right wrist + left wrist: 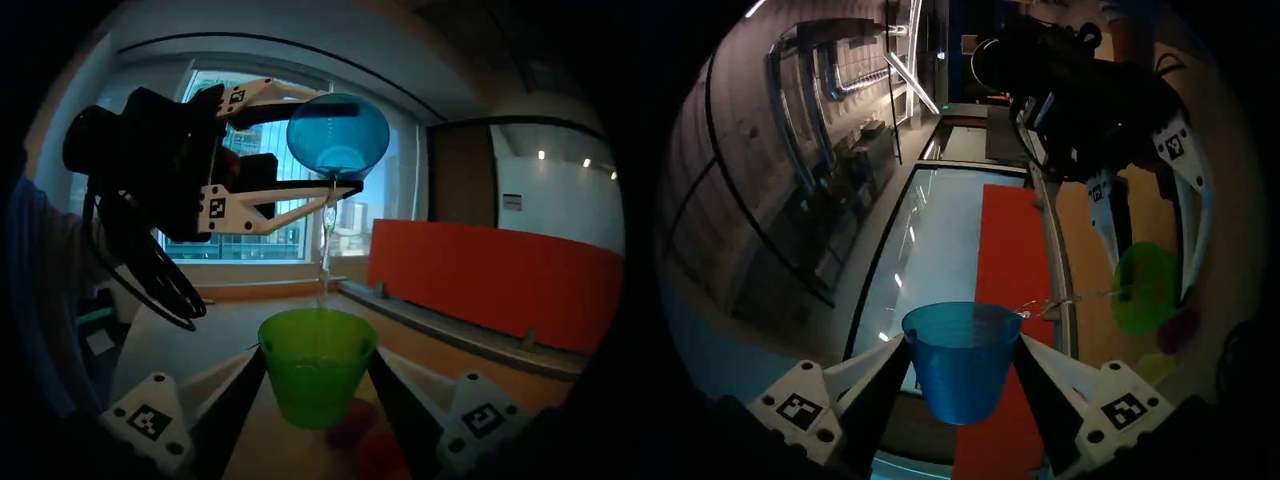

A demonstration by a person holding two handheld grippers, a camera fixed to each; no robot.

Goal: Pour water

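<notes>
A blue cup point(962, 360) sits between the fingers of my left gripper point(962, 340), which is shut on it. In the right gripper view the blue cup point(338, 136) is tipped over in the left gripper point(340, 140), above the green cup. A thin stream of water point(326, 240) falls from its rim into the green cup point(318, 364). My right gripper point(318, 352) is shut on the green cup and holds it upright. In the left gripper view the right gripper point(1152, 284) and the green cup point(1144, 288) lie to the right, with the water stream point(1056, 304) reaching toward them.
A wooden table point(232, 328) lies below both cups. Red and yellow cups point(360, 432) rest on it under the green cup. An orange partition point(496, 272) runs along the right, with a large window point(256, 224) behind. A person's sleeve point(28, 280) and black cables point(152, 272) hang at left.
</notes>
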